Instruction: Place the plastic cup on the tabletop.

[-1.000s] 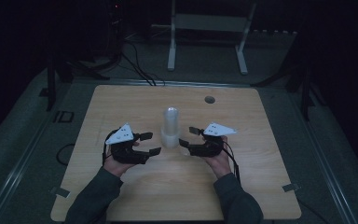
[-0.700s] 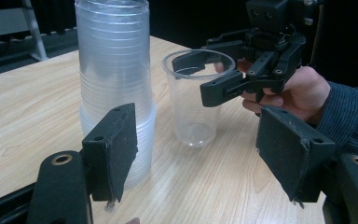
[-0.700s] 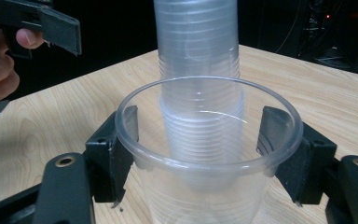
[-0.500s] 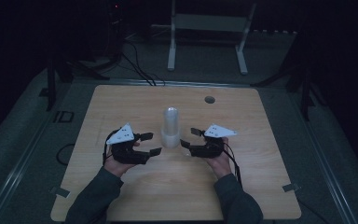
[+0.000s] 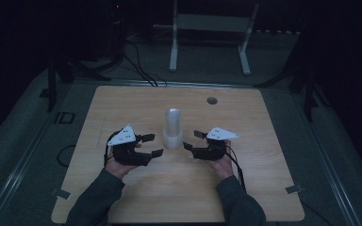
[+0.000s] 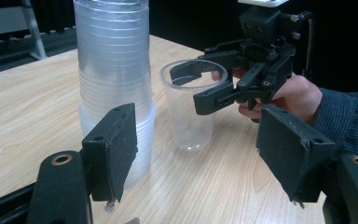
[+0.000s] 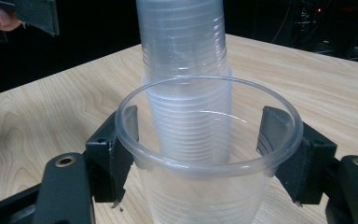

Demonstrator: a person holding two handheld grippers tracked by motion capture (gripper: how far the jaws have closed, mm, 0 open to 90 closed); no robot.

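The cup [image 7: 200, 158] is clear plastic, round, thin and see-through, wider at its rim than at its bottom. It is standing upright on the table [image 5: 122, 103], mouth up, just beside the stack [image 5: 172, 128], which is sitting near the middle of the table. In the right gripper view the right gripper [image 7: 200, 154] is hugging the cup: one black jaw is pressing at 9 o'clock on the cup and the other at 3 o'clock, just under the rim, so it is gripping the cup. The stack is showing through the cup at 12 o'clock. In the left gripper view the cup [image 6: 191, 107] is standing at 3 o'clock from the stack [image 6: 114, 79]. The stack is a tall tower of the same clear cups, with many thin rings down its side. The left gripper [image 6: 200, 154] is standing open with nothing between its flat, dark, rough pads, and the stack is sitting at 11 o'clock from it. The table is light wood with fine lines and rounded corners.
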